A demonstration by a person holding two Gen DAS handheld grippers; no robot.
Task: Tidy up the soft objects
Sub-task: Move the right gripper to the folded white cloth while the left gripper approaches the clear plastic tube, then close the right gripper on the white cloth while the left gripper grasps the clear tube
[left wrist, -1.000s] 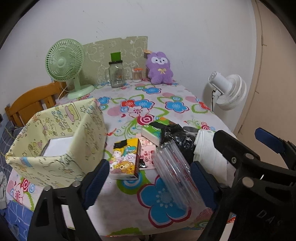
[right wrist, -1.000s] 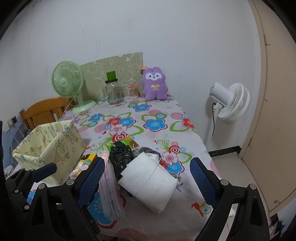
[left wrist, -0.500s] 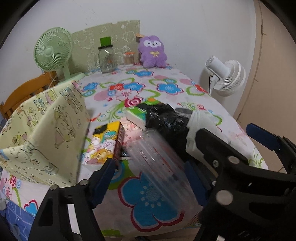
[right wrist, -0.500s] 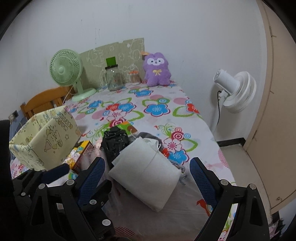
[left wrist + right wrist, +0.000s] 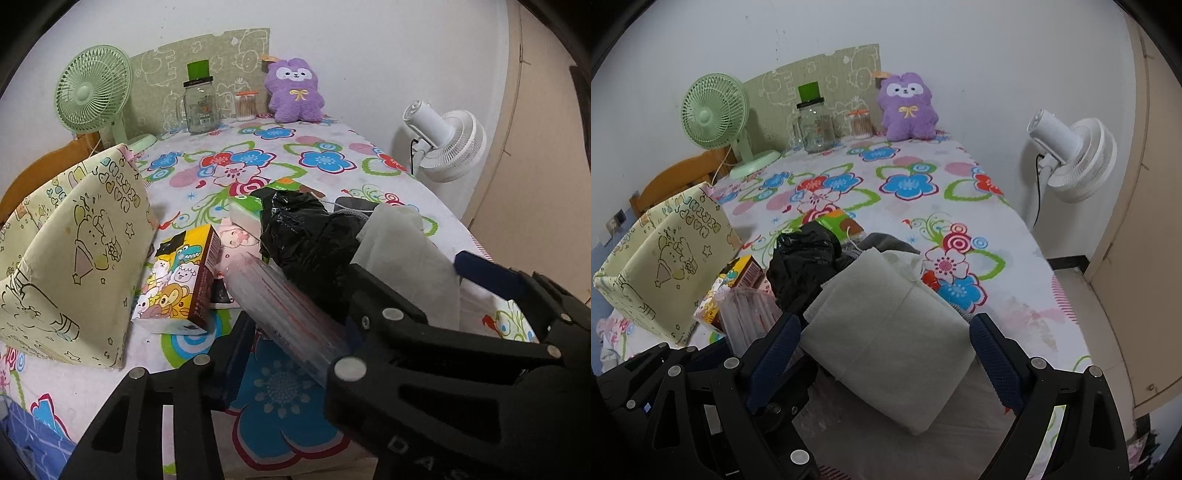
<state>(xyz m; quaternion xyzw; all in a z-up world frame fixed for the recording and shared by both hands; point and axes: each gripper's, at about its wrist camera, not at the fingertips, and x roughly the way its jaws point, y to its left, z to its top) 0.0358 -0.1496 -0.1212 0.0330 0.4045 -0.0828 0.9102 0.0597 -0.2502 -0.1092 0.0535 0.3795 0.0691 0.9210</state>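
Observation:
A clear plastic pack (image 5: 280,306) lies near the table's front edge, next to a cartoon-printed carton (image 5: 177,280). My left gripper (image 5: 295,328) has the pack between its jaws, which are closing, and both pads touch its sides. Right of it, a folded white cloth bundle (image 5: 886,339) rests against a crumpled black bag (image 5: 805,258). My right gripper (image 5: 884,354) straddles the bundle's near end, its jaws wide and closing slightly, its blue pads (image 5: 993,362) just beside the cloth. A yellow fabric box (image 5: 74,251) stands open at the left.
A green tissue pack (image 5: 243,210) lies behind the black bag. At the table's back stand a purple plush (image 5: 295,92), a glass jar (image 5: 199,107) and a green fan (image 5: 92,92). A white fan (image 5: 1071,155) stands off the right edge. The flowered tablecloth (image 5: 908,184) covers the middle.
Both grippers have come down and forward. The left jaws have narrowed onto the clear pack. The right gripper now has the white bundle between its fingers.

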